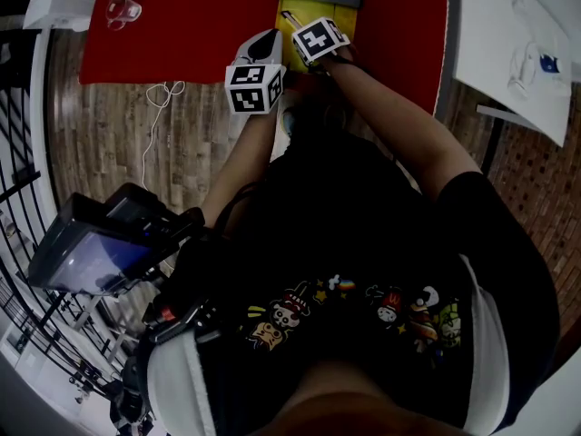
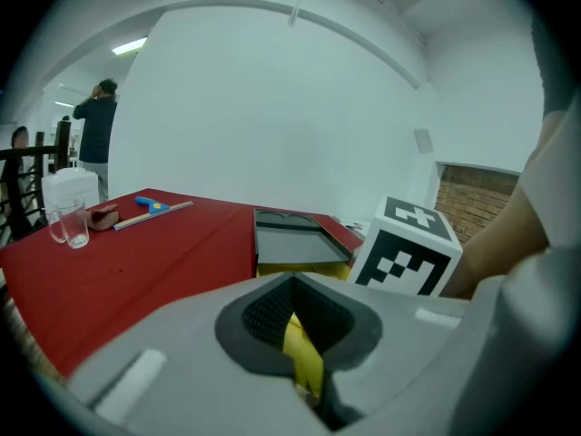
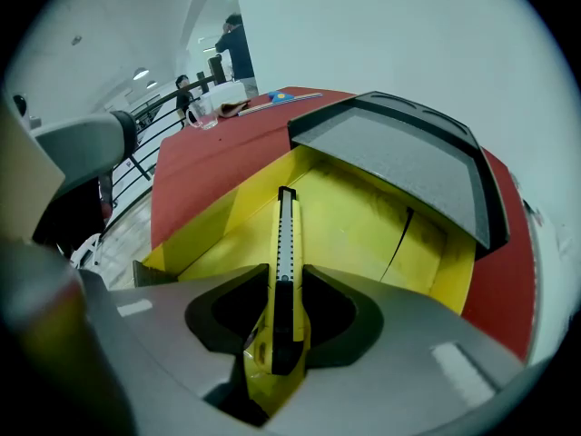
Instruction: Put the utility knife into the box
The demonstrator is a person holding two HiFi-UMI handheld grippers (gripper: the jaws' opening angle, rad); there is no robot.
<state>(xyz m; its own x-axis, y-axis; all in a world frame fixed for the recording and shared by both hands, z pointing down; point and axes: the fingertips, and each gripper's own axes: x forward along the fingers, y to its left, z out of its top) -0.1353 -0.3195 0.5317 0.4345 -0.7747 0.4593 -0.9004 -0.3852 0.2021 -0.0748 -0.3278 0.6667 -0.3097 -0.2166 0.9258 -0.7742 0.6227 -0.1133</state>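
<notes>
The yellow utility knife (image 3: 286,243) sits between the jaws of my right gripper (image 3: 283,275), which is shut on its handle. Its blade end points down into the open yellow box (image 3: 363,216). The box's grey lid (image 3: 399,157) stands open at the far side. In the head view the right gripper (image 1: 320,39) hovers over the box (image 1: 349,16) and the left gripper (image 1: 257,75) is at the box's left side. In the left gripper view my left gripper (image 2: 295,312) is shut on a thin yellow edge (image 2: 304,361), apparently the box's wall.
The box rests on a red table cover (image 1: 182,25). A glass (image 2: 71,223), a white container (image 2: 71,187) and a blue tool with a ruler (image 2: 154,207) lie at its far left. A white table (image 1: 517,44) stands to the right. People stand in the background.
</notes>
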